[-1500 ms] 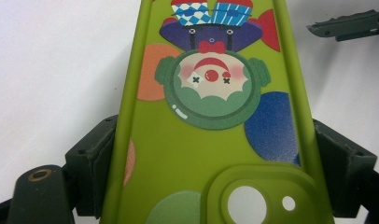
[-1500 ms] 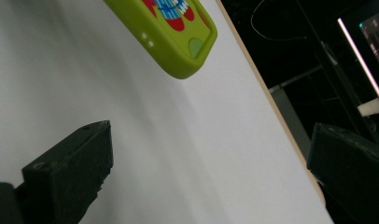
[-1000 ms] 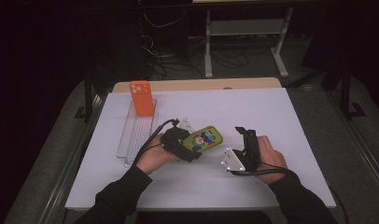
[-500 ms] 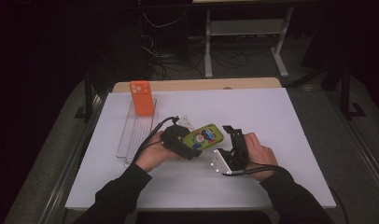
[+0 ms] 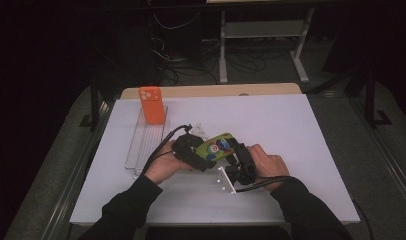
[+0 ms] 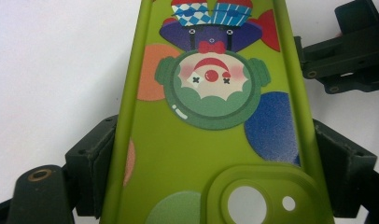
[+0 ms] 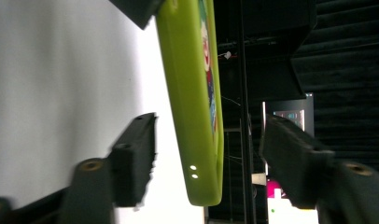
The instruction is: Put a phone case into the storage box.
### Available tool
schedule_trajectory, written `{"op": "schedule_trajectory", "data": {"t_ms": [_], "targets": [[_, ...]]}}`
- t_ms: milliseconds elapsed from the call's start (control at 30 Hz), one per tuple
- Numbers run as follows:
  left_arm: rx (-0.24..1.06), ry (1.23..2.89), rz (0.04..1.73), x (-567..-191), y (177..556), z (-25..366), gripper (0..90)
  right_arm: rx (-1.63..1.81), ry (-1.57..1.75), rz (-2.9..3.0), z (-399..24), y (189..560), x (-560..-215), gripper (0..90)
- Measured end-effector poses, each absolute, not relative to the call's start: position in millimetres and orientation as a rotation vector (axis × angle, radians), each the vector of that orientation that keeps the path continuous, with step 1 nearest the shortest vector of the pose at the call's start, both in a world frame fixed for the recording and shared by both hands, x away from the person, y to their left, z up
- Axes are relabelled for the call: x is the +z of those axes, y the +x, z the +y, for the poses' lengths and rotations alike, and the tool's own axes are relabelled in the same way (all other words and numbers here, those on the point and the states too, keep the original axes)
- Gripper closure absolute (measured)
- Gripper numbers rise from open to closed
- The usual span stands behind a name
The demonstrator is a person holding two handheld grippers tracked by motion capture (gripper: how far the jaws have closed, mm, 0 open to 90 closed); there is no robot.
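A green phone case [image 5: 218, 146] with a clown picture is held just above the white table, and my left gripper [image 5: 193, 152] is shut on its sides near the camera cut-out. In the left gripper view the case [image 6: 211, 121] runs up between the two jaws. My right gripper [image 5: 237, 154] has come to the case's far end. Its jaws have just been closing, and the case's end [image 7: 192, 93] stands edge-on between them. A gap still shows on each side, so the fingers [image 7: 134, 158] do not touch it.
An orange phone case [image 5: 151, 105] stands upright at the far end of a clear slotted tray [image 5: 141, 145] on the left. A small clear piece [image 5: 200, 129] lies just beyond the hands. The white table top [image 5: 291, 130] stretches to the right.
My right gripper has moved left to the green case, and its jaws now straddle the case's end and stand narrower. The left gripper and the case have stayed put.
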State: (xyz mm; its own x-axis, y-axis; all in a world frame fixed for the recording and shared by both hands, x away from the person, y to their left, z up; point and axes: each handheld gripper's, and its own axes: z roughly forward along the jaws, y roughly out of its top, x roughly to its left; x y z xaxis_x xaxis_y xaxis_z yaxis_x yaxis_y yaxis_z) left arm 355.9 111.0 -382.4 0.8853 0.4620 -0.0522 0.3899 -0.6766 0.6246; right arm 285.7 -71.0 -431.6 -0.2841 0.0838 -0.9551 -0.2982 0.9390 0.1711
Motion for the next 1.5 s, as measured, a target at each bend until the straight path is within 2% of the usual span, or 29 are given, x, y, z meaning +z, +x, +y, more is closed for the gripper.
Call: {"op": "schedule_trajectory", "data": {"t_ms": [200,567,767,933,1100,1367,1500], "targets": [[0.142,2.394,0.608,-382.3,355.8,111.7,15.7,0.371,-0.197,1.812,-70.8,283.1,-432.8,55.2],[0.135,2.374,0.612,-381.7,355.5,111.4,15.7,0.360,-0.241,1.790,-69.8,282.0,-435.9,72.2],[0.128,2.367,0.610,-381.4,355.3,112.2,15.4,0.336,-0.248,1.798,-68.3,279.6,-438.3,75.3],[0.186,2.337,0.580,-380.3,352.8,112.7,13.1,0.338,-0.242,1.790,-68.9,279.2,-436.3,75.9],[0.153,2.313,0.603,-380.3,352.4,115.3,0.0,0.341,-0.230,1.783,-71.0,279.2,-433.3,76.0],[0.161,2.298,0.572,-371.7,353.6,132.2,0.0,0.383,-0.148,1.819,-79.6,283.9,-427.2,75.9],[0.160,2.259,0.608,-371.8,353.9,136.4,0.0,0.420,-0.059,1.882,-85.9,286.6,-425.4,75.9]]}}
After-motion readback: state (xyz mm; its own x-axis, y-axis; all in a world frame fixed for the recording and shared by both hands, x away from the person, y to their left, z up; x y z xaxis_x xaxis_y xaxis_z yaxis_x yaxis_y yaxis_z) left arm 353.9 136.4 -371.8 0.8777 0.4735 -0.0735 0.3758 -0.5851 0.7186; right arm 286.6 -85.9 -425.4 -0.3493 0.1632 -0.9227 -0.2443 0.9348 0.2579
